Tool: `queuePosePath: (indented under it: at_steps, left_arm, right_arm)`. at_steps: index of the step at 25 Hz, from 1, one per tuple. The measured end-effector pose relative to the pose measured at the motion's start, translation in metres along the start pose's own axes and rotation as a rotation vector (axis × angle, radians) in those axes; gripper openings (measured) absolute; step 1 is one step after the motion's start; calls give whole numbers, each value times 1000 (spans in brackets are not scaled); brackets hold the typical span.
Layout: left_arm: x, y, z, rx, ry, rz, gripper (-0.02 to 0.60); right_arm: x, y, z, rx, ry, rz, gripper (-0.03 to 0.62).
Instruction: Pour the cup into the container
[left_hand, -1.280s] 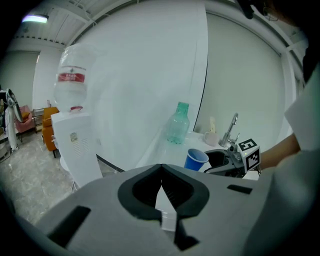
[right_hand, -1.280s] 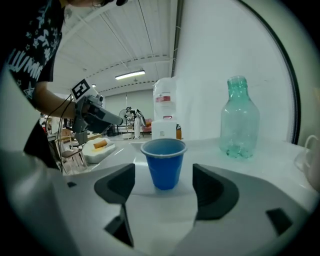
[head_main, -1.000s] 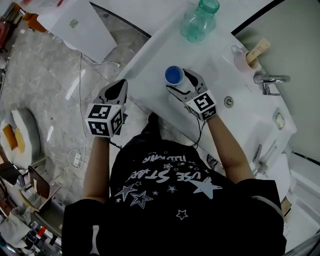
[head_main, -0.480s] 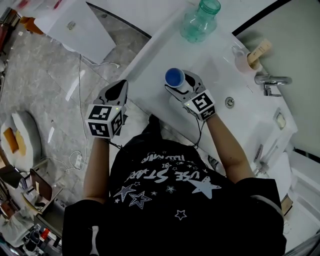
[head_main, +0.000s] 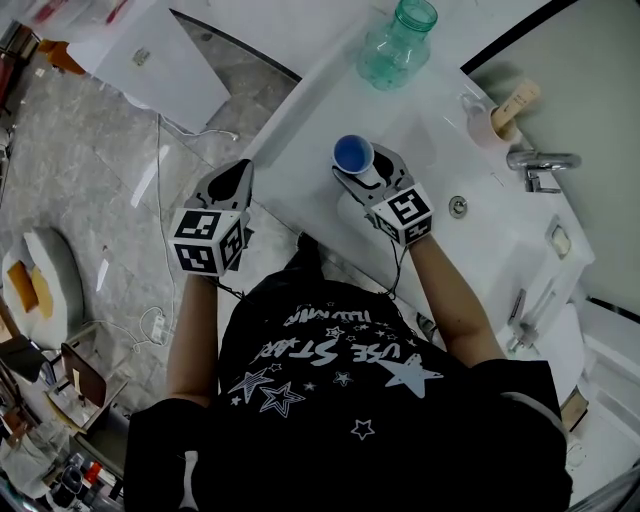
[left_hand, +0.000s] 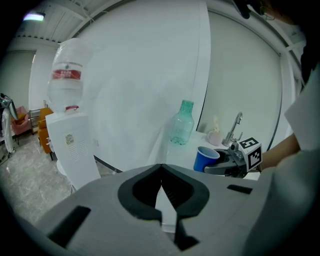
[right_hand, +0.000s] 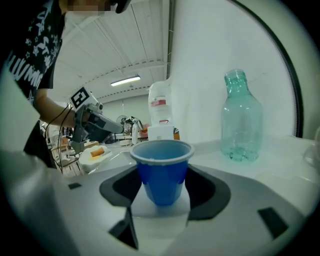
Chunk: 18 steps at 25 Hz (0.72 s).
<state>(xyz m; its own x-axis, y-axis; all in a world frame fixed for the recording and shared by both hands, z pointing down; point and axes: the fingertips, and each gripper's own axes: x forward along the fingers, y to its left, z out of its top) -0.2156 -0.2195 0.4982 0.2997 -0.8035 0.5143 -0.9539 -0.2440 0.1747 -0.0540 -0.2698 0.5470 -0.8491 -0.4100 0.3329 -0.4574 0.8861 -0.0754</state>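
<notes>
A blue cup (head_main: 353, 153) stands on the white counter (head_main: 300, 130), and it also shows in the right gripper view (right_hand: 162, 167) and the left gripper view (left_hand: 206, 159). My right gripper (head_main: 365, 166) has just been closing its jaws, and they now press on both sides of the cup. A clear green bottle (head_main: 397, 45), uncapped, stands farther along the counter, beyond the cup (right_hand: 241, 117). My left gripper (head_main: 235, 176) hangs off the counter's edge over the floor, shut and with nothing in it (left_hand: 161, 170).
A faucet (head_main: 540, 160) and a pink cup with a brush (head_main: 490, 118) sit at the sink's far side. A drain (head_main: 458, 206) lies just right of my right gripper. A white water dispenser (left_hand: 67, 100) stands on the floor to the left.
The right gripper's jaws have narrowed onto the blue cup and the gripper has rolled slightly. The left gripper has kept still.
</notes>
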Motion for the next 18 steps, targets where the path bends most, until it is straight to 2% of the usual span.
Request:
queuePosePath:
  at_steps: [7, 18]
  left_arm:
    - [8, -6, 15, 20, -17, -25, 11]
    - [37, -30, 62, 85, -72, -119, 11]
  right_arm:
    - [-21, -16, 31, 18, -44, -78, 272]
    - [-72, -68, 93, 42, -57, -259, 272]
